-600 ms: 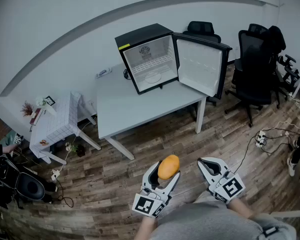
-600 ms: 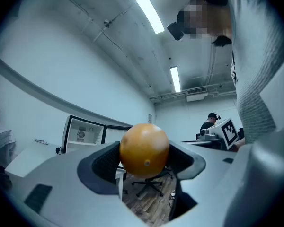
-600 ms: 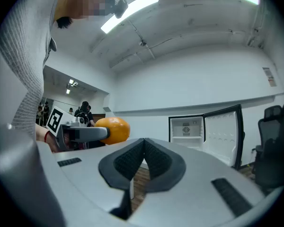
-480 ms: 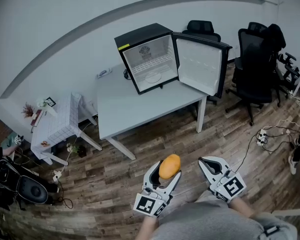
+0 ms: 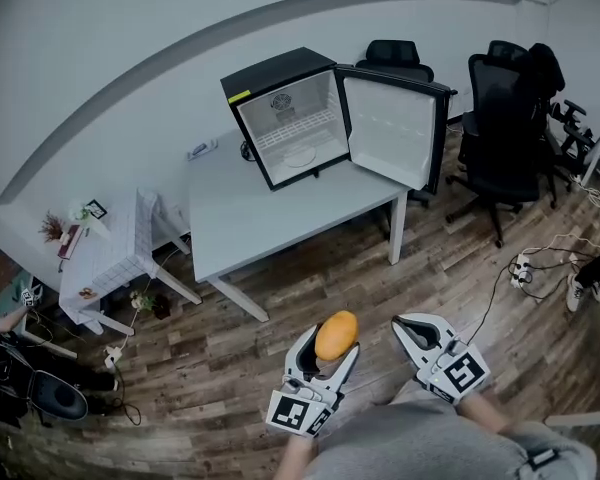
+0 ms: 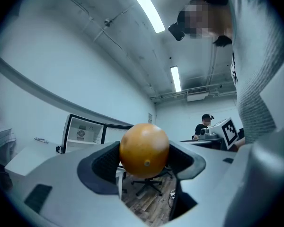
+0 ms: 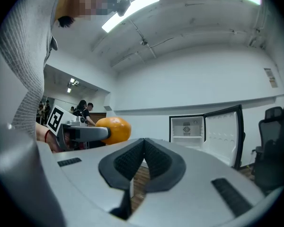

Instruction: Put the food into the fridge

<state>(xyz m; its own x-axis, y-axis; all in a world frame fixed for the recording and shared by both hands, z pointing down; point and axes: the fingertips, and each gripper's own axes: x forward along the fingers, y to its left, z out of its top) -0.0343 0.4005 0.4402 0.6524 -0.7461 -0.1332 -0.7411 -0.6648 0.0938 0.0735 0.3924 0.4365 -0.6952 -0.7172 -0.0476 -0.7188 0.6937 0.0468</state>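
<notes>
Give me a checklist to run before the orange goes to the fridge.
1. Grip on the orange: ok. The left gripper has a pad pressed on each side of it.
2. Right gripper free: ok. Its jaws are shut with nothing between them.
3. Fridge door open: ok. It is swung wide to the right.
4. Room inside: the wire shelf looks bare, ok. The pale round shape on the fridge floor: cannot tell.
5. Fridge within reach: not ok. It stands on the table, across the floor from the person.
6. Trip hazards: ok. The power strip lies off to the right of the line to the table.
</notes>
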